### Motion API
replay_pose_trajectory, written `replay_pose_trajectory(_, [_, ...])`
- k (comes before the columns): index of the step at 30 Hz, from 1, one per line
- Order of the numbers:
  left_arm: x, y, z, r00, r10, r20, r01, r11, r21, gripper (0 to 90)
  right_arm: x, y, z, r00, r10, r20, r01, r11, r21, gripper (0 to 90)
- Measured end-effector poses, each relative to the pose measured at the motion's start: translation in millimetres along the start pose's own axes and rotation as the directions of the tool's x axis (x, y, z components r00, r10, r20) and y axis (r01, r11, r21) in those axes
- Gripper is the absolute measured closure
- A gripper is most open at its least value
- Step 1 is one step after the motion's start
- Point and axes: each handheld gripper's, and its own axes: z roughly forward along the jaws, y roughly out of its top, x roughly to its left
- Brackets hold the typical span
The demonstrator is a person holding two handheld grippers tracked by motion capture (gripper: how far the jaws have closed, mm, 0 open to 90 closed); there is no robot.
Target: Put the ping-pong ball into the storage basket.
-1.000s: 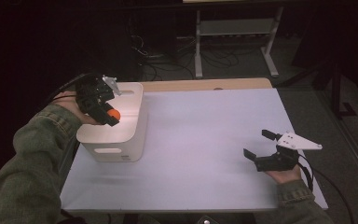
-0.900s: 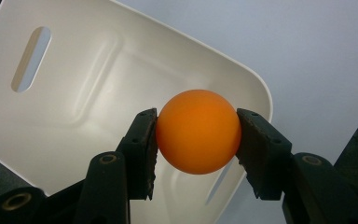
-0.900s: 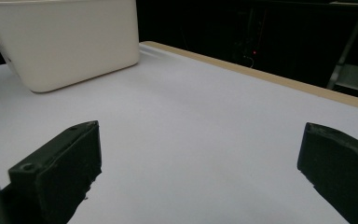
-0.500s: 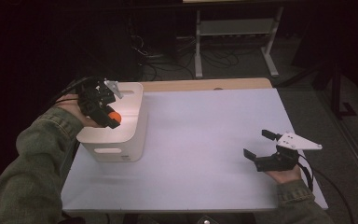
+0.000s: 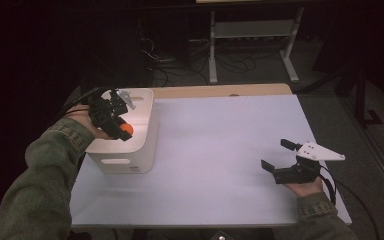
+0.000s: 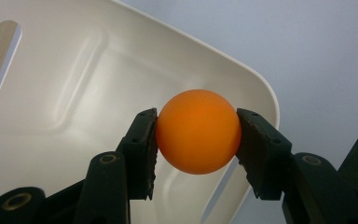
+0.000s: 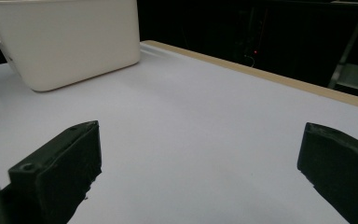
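An orange ball (image 6: 198,131) is being pinched between the two black jaws of the left gripper (image 6: 196,140), one pad touching each side of it, approx. at its widest part. In the left gripper view the ball is being held above the open top of a white bin (image 6: 65,93), w/ the bin's pale inner floor and a slot handle being seen beneath and behind it; whether the ball is above the rim or just inside cannot be told. In the high view the ball (image 5: 126,128) is being seen as an orange spot at the tip of the left gripper (image 5: 122,131), over the bin (image 5: 125,157) at the table's left side, nr the far-left corner. The gripper is being carried by the left hand (image 5: 87,122), which is being reached over the bin's left wall, green sleeve trailing down to the frame's bottom.

The right gripper (image 5: 280,159) is being held wide open, nothing between its jaws. It is being kept by the right hand (image 5: 305,187) nr the table's right-front area, well apart from the bin. In the right gripper view its jaws are being seen far apart at either bottom corner, w/ bare pale tabletop (image 7: 191,140) between them and the bin (image 7: 70,42) farther off at upper left.

A metal stand (image 5: 252,37) is being seen on the dark floor beyond the table.
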Motion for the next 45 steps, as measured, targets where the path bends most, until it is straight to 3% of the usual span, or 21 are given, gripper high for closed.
replay_pose_trajectory(18, [5.7,-5.1,16.4,0.9995,-0.026,0.020,0.026,0.9997,0.006,50.3,0.7,-0.8,2.0,1.0000,-0.001,-0.006,0.001,1.000,0.013,0.0])
replay_pose_trajectory(45, [12.6,-3.0,49.5,0.9983,-0.033,0.048,0.031,0.9989,0.035,50.1,0.8,-1.5,3.9,0.9999,-0.009,-0.011,0.009,1.000,0.020,0.0])
